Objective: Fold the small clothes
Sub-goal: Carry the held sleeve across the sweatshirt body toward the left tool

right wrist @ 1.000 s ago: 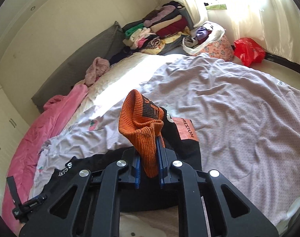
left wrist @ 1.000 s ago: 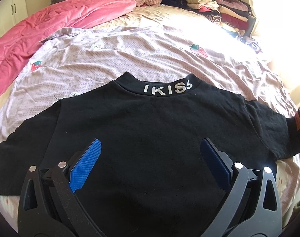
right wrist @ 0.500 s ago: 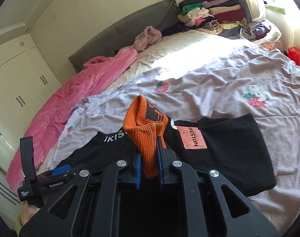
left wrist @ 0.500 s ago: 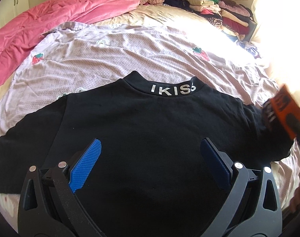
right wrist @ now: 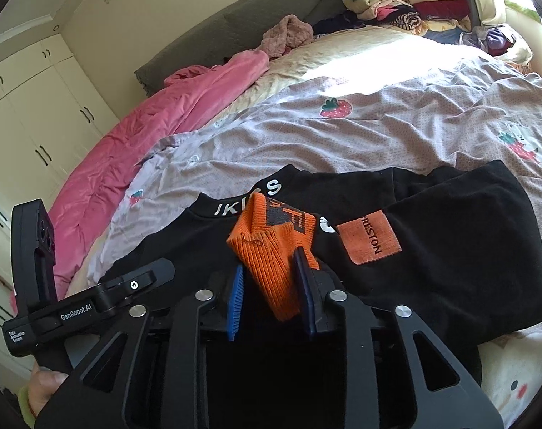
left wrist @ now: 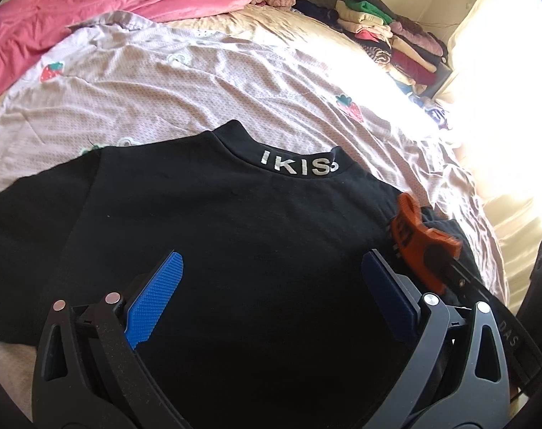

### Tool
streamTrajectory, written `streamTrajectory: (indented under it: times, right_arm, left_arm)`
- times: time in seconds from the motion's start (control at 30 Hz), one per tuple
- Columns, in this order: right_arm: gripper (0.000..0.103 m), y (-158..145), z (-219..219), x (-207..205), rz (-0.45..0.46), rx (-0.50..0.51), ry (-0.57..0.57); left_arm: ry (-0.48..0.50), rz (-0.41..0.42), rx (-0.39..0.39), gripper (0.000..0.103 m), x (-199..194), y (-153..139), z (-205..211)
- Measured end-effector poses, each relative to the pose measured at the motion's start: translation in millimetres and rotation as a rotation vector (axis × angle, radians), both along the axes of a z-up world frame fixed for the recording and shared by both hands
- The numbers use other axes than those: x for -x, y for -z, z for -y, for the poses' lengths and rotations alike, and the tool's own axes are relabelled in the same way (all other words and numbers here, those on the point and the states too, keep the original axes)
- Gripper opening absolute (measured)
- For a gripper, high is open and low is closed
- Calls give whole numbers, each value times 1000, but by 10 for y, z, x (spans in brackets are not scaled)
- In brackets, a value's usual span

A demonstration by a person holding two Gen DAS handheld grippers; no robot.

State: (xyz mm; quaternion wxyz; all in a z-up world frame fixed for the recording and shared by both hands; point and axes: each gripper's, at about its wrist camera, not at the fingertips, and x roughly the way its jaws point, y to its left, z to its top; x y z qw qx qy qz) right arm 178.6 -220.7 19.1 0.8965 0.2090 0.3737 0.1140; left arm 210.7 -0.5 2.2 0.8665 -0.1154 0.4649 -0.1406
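Note:
A black sweatshirt (left wrist: pixel 235 232) with "IKISS" on its collar (left wrist: pixel 296 166) lies flat on the bed. Its right sleeve (right wrist: pixel 449 250), with an orange patch (right wrist: pixel 369 237), is folded inward over the body. The sleeve's orange knit cuff (right wrist: pixel 271 243) stands between the blue pads of my right gripper (right wrist: pixel 269 261). That gripper's jaws are opening, with a gap at the left pad (right wrist: pixel 237 300). In the left wrist view the cuff (left wrist: pixel 417 236) sits at the shirt's right side. My left gripper (left wrist: pixel 271 255) hovers wide open over the shirt's body, holding nothing.
A lilac strawberry-print sheet (left wrist: pixel 199 82) covers the bed. A pink blanket (left wrist: pixel 110 3) is bunched at the far left, and stacked folded clothes (left wrist: pixel 388 35) sit at the far right corner. White wardrobe doors (right wrist: pixel 38 125) stand left. A hand (right wrist: pixel 45 389) holds the left tool.
The right gripper carried the orange cuff leftward across the shirt, folding the sleeve over the body, and its jaws have parted from the cuff. The left gripper stayed open and hardly moved.

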Motion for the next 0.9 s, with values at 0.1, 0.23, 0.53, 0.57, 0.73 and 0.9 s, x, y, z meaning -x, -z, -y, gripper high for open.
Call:
streamTrajectory:
  times: [0.1,0.23,0.53,0.57,0.73,0.9]
  right_arm:
    - [42,-19,14,44,12,-4,-4]
    - [51,-78,76,115,38,9,12]
    - [55,-63,423,358,38,77,120]
    - [56,-70,463,400,43,84,129]
    - [56,-121,624,560,67,126,163]
    - [56,-149,739,661,83,152,188]
  left_arm:
    - [7,-4,19,94,-3,20,7]
    - [11,-14,57,94,-3,52,20]
    - [101,-38,149,94,59,129,278]
    - [114,-47,162,93,66,148,317]
    - [167,-83,180,64,91,264,544]
    - [200,-103,166,56,112,362,736]
